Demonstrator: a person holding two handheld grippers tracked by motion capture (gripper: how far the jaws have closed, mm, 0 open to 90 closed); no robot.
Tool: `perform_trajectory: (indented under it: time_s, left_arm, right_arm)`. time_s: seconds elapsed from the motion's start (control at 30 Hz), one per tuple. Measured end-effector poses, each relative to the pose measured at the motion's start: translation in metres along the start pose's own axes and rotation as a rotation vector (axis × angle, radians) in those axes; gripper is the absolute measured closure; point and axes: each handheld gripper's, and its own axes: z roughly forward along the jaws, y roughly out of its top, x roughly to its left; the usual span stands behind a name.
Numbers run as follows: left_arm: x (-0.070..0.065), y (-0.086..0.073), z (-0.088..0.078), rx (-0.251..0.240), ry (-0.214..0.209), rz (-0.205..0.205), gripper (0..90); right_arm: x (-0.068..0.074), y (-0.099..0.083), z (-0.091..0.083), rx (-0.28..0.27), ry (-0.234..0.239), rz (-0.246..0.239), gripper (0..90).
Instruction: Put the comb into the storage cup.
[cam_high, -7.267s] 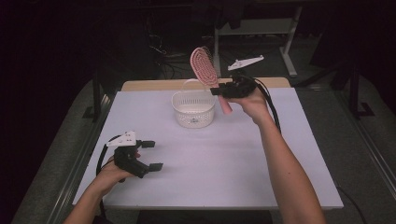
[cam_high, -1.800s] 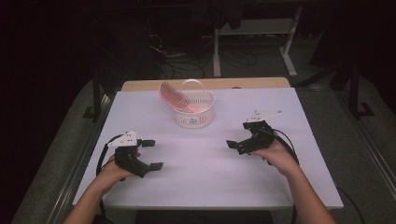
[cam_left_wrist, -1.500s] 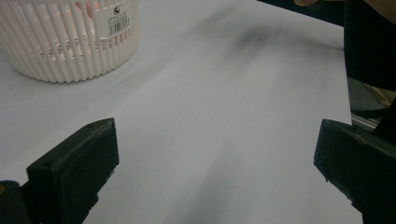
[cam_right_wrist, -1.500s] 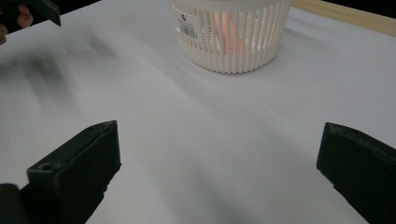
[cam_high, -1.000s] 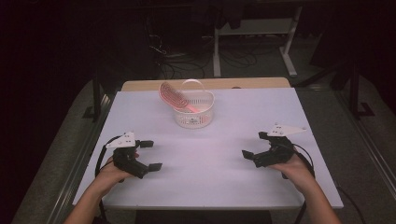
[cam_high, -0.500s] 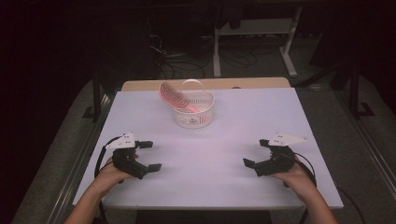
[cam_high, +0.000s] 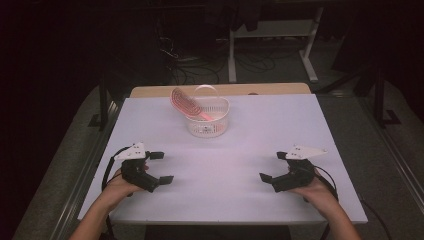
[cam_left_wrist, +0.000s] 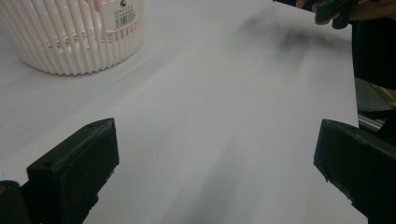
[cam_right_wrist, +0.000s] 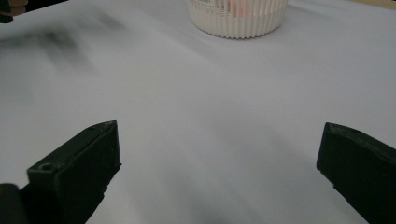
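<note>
since the pink brush (cam_high: 187, 104) went into basket (cam_high: 207, 118), right gripper (cam_high: 272, 167) sits near table edge, both grippers' jaws spread, empty; left gripper (cam_high: 161, 167) unmoved.

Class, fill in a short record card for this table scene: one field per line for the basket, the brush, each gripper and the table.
basket: white slatted basket, far middle of table
brush: pink hairbrush leaning in basket, head over the rim
left gripper: open, empty, near left edge
right gripper: open, empty, near right edge
table: white top

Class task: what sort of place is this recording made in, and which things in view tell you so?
Probably a lab or recording workspace: a white-covered table in a dark room, loose cables on the floor behind, and a metal stand.
</note>
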Motion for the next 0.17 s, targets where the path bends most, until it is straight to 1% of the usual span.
perform_trajectory:
  time_s: [0.17]
  left_arm:
    - [0.0003,0.0,0.0002,0.003,0.0,0.001,0.0]
  right_arm:
    - [0.0,0.0003,-0.0003,-0.003,0.001,0.0,0.0]
